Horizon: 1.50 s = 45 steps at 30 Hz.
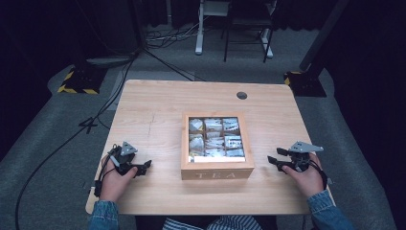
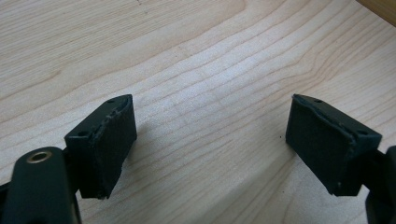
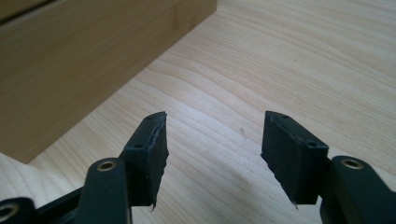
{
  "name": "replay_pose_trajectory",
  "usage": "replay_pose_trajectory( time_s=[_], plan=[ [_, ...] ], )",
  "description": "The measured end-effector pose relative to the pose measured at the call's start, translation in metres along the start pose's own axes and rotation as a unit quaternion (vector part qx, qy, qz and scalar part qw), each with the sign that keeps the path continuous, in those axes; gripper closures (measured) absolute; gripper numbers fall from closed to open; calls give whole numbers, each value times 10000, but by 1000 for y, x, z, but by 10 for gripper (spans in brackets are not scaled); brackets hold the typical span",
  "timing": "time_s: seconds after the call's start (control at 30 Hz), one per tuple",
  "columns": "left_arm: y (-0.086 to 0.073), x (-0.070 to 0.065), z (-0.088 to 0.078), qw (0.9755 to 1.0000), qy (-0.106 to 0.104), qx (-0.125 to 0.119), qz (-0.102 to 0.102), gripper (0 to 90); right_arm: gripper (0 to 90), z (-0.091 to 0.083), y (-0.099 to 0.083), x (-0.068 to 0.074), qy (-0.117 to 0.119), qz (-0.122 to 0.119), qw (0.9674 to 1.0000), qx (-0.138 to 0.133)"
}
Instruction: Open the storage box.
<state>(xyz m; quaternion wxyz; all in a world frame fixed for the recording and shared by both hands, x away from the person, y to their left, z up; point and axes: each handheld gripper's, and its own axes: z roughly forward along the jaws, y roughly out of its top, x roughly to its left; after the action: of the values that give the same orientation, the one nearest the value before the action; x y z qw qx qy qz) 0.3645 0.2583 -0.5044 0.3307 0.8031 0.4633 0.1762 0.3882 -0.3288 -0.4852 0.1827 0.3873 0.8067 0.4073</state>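
Observation:
A wooden tea box [image 1: 217, 170] marked TEA stands in the middle of the light wooden table [image 1: 158, 100], its windowed lid shut over several compartments of tea bags. My left gripper [image 1: 145, 166] rests on the table left of the box, pointing toward it. In the left gripper view its jaws [image 2: 210, 140] stand wide apart over bare wood, with nothing between them. My right gripper [image 1: 273, 162] lies right of the box, aimed at its side. Its jaws [image 3: 212, 140] are partly apart and empty, and the box wall [image 3: 93, 60] rises ahead on the left.
A round cable hole [image 1: 242, 95] sits near the table's far edge. Black cables [image 1: 57, 148] trail across the grey floor at left. Stand bases with yellow-black tape [image 1: 76, 82] and a white-legged frame [image 1: 230, 28] lie beyond the table.

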Motion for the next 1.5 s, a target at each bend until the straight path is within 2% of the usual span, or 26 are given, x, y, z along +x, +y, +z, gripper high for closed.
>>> replay_pose_trajectory(
  time_s=[0.13, 0.2, 0.3, 0.33, 0.37, 0.43, 0.53, 0.6, 0.67, 0.77, 0.87, 0.97, 1.0, 1.03, 1.07, 1.27, 1.5],
  plan=[
    [0, 0, 0, 10000, -8, -1, -3, 170, 420, -5, 5, 3, 56, -41, 9999, -88],
    [0, 0, 0, 10000, -16, 1, -14, 170, 433, -11, 11, 10, 232, -123, 9993, -270],
    [0, 0, 0, 10000, -24, -1, -21, 170, 444, -14, 14, 14, 317, -150, 9989, -313],
    [0, 0, 0, 10000, -24, -1, -20, 170, 456, -16, 18, 20, 464, -205, 9980, -387],
    [0, 0, 0, 10000, -24, -1, -20, 170, 456, -16, 18, 20, 464, -205, 9980, -387],
    [0, 0, 0, 10000, -24, -1, -22, 170, 467, -19, 22, 28, 630, -287, 9965, -461],
    [0, 0, 0, 10000, -22, 2, -14, 170, 502, -21, 27, 39, 844, -507, 9943, -408],
    [0, 0, 0, 10000, -24, 2, -14, 169, 521, -23, 31, 51, 961, -754, 9920, -322],
    [0, 0, 0, 10000, -31, 0, -23, 169, 526, -23, 33, 59, 1049, -846, 9905, -262],
    [0, 0, 0, 10000, -32, -1, -24, 169, 543, -23, 34, 65, 1165, -873, 9891, -206],
    [0, 0, 0, 10000, -25, -15, -32, 169, 577, -26, 35, 69, 1135, -1012, 9883, -147],
    [0, 0, 0, 10000, -36, -2, -29, 169, 602, -28, 36, 71, 1259, -1034, 9866, -76],
    [0, 0, 0, 10000, -26, -14, -30, 169, 581, -28, 36, 71, 1384, -996, 9854, -24],
    [0, 0, 0, 10000, -26, -14, -30, 169, 581, -28, 36, 71, 1384, -996, 9854, -24],
    [0, 0, 0, 10000, -26, -16, -33, 169, 572, -26, 35, 74, 1498, -1003, 9836, 49],
    [0, 0, 0, 10000, -36, -2, -30, 169, 599, -17, 33, 80, 1469, -1117, 9827, 147],
    [0, 0, 0, 10000, -34, -3, -28, 169, 660, -14, 32, 81, 1453, -1049, 9838, 92]
  ],
)
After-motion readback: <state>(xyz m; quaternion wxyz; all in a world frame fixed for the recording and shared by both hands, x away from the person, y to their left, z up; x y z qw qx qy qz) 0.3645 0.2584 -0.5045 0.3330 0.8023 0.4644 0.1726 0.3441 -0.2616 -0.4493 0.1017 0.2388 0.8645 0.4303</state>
